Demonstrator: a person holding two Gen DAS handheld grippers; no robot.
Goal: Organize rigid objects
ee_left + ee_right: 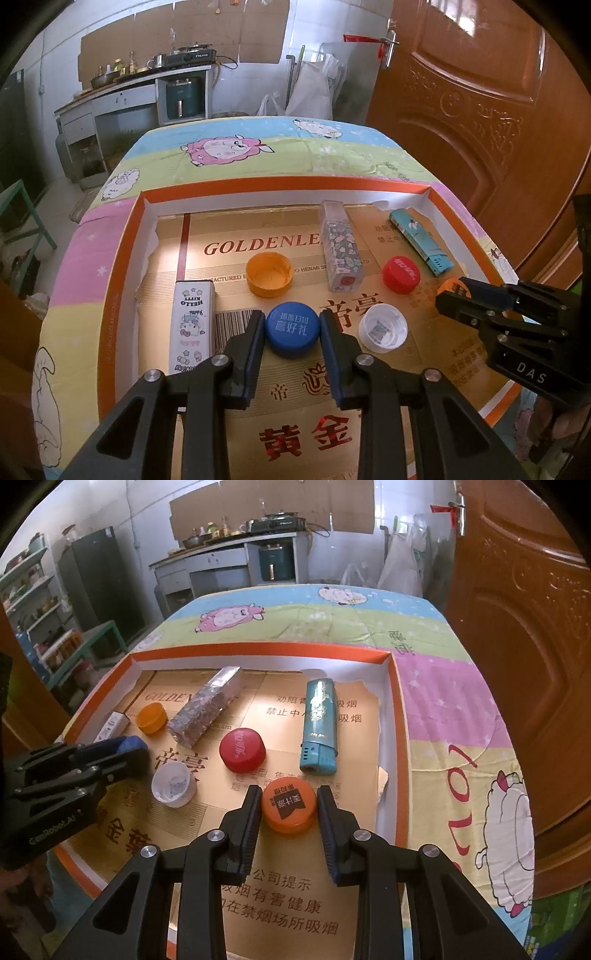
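Both grippers are down inside the orange-rimmed tray (pixel 122 266), which lies on a cartoon-print cloth (pixel 258 155). The left gripper (pixel 292 332) has its jaws bracketing the blue cap (pixel 291 328), pads touching or very nearly touching its sides; whether the grip is firm cannot be told. The right gripper (pixel 289 808) stands likewise around the printed orange cap (pixel 289 804), near the tray's right wall.

Loose in the tray:
- open orange cap (pixel 269 274), mouth up
- red cap (pixel 400 274)
- white cap (pixel 383 328), just beside the blue one
- floral box (pixel 341 247), Hello Kitty box (pixel 192 325), teal lighter (pixel 421 242)

Judgement: the step in hand is a paired pickup of two caps. To do it well, close squarely across each cap's widest part, low on the ribbed skirt, then lift straight up. The left lift should stay off the white cap; the right should stay off the torn liner edge by the wall.
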